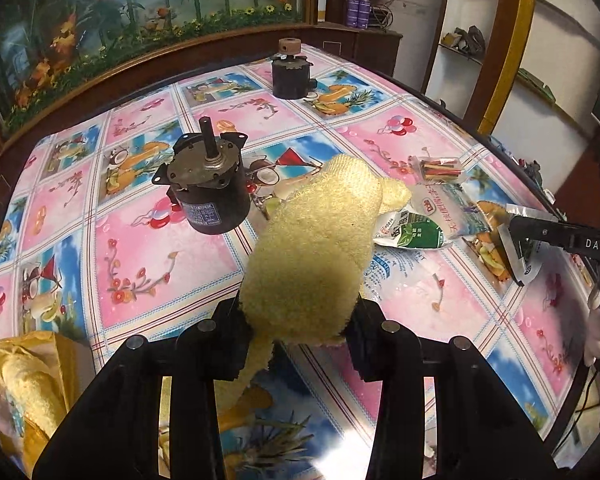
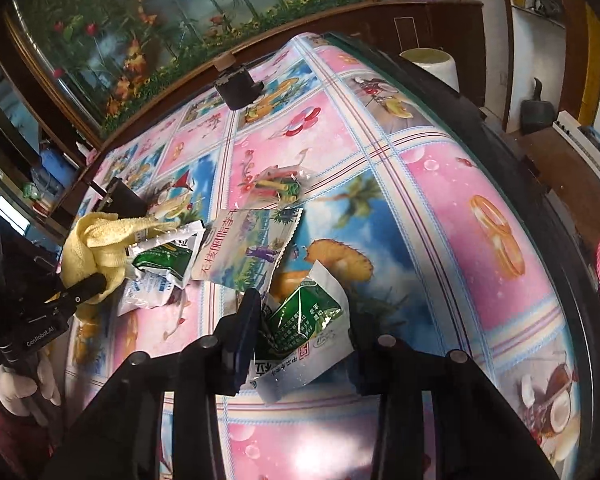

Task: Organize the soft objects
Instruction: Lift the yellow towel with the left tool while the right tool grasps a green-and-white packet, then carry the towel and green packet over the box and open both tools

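Nearest the left wrist camera, the left gripper (image 1: 298, 320) has its fingers (image 1: 232, 344) pinching a yellow towel (image 1: 316, 248), which stands up between them, clear of the flowered surface (image 1: 172, 248). At the lower left edge another yellow towel (image 1: 28, 392) lies in a golden bag (image 1: 60, 350). Just beyond the held towel sits a dark motor (image 1: 210, 188) with its shaft up, and to the right lies a cluster of snack packets (image 1: 412, 232). A second motor (image 1: 290, 76) stands far back.

In the right wrist view, the right gripper (image 2: 300, 344) has its fingers (image 2: 244, 332) pinching a crumpled green and white packet (image 2: 306, 320), low over the surface. Farther off lies a flat white packet (image 2: 248, 252), then a clear packet of coloured sticks (image 2: 280, 190).
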`<state>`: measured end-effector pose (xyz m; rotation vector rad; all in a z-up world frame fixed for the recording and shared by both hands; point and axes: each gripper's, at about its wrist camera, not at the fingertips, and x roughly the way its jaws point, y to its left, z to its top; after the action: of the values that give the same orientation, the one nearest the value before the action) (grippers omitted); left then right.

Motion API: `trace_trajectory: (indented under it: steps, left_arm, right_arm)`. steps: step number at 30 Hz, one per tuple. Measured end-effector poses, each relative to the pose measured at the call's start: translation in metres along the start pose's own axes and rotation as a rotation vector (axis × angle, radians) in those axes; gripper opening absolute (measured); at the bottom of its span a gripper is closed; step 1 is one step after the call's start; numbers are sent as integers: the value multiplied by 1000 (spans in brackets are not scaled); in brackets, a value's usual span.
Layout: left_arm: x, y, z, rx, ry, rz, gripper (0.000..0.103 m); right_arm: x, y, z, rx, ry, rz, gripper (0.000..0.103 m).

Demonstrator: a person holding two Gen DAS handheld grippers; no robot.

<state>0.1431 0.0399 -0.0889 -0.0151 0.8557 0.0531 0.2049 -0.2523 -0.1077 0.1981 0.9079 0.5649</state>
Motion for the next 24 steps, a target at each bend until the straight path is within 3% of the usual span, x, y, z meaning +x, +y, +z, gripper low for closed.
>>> trace_trajectory:
  steps: [8, 14, 24]
  left_arm:
    - [-57, 2, -8, -71, -122, -58, 39]
    - [-103, 5, -22, -138, -209, -84, 39]
    - [-175, 38, -63, -309, -318, -19, 39]
  right_arm:
    - [-44, 6, -2, 10, -94, 46, 38]
    - [-52, 33, -5, -40, -101, 99, 38]
    - [-45, 89, -19, -140, -57, 206, 38]
